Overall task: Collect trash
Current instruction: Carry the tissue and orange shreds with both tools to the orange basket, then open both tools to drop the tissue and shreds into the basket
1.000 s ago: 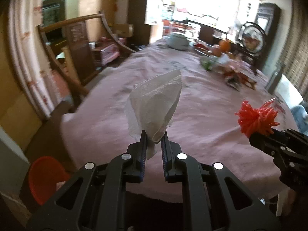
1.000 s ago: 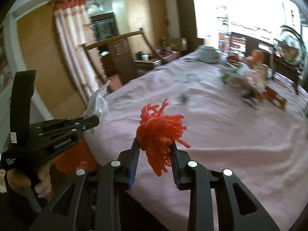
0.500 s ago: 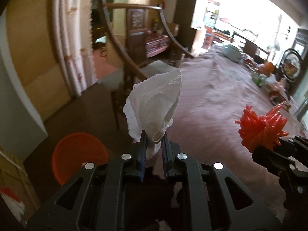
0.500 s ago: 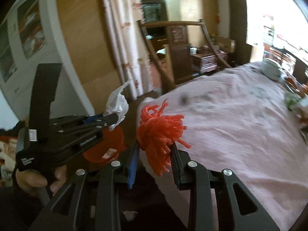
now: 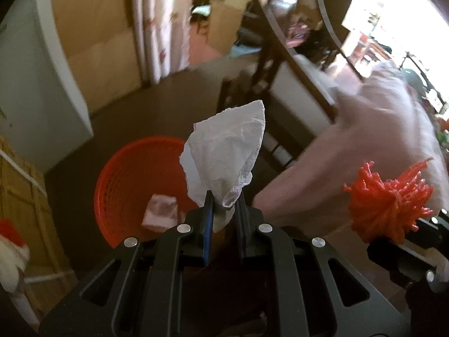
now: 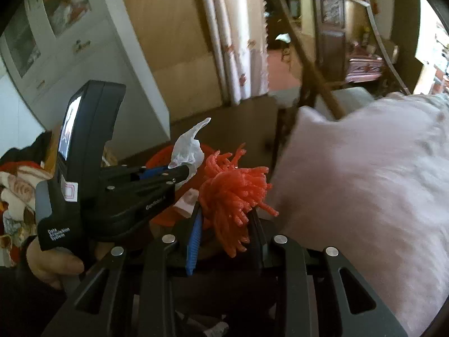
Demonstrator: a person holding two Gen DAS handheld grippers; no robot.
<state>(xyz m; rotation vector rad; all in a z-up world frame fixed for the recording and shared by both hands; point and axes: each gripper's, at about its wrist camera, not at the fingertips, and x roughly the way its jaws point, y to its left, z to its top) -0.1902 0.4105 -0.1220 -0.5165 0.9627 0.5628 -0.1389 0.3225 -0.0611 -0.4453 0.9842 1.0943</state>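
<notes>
My left gripper [image 5: 224, 205] is shut on a crumpled white tissue [image 5: 224, 154] that stands up from its jaws. Below and behind it on the floor sits a round orange basket [image 5: 126, 179] with a pale crumpled scrap [image 5: 160, 214] inside. My right gripper [image 6: 226, 219] is shut on a bushy orange tassel of plastic strands [image 6: 233, 188]. In the left wrist view the tassel [image 5: 387, 202] shows at the right edge. In the right wrist view the left gripper [image 6: 179, 172] with its tissue [image 6: 188, 148] hangs over the basket [image 6: 160, 154], held by a hand [image 6: 53, 264].
A table under a pink cloth [image 6: 364, 182] fills the right side, its edge close to both grippers. A dark wooden chair [image 5: 269, 64] stands behind the basket. White cabinet [image 6: 84, 64], curtains [image 6: 238, 33], a wooden frame [image 5: 25, 196] and bundled cloth [image 6: 16, 185] line the left.
Both grippers have swung left off the table and tipped downward with tissue and tassel still gripped. The orange basket has come from the lower left corner to just beneath the left gripper.
</notes>
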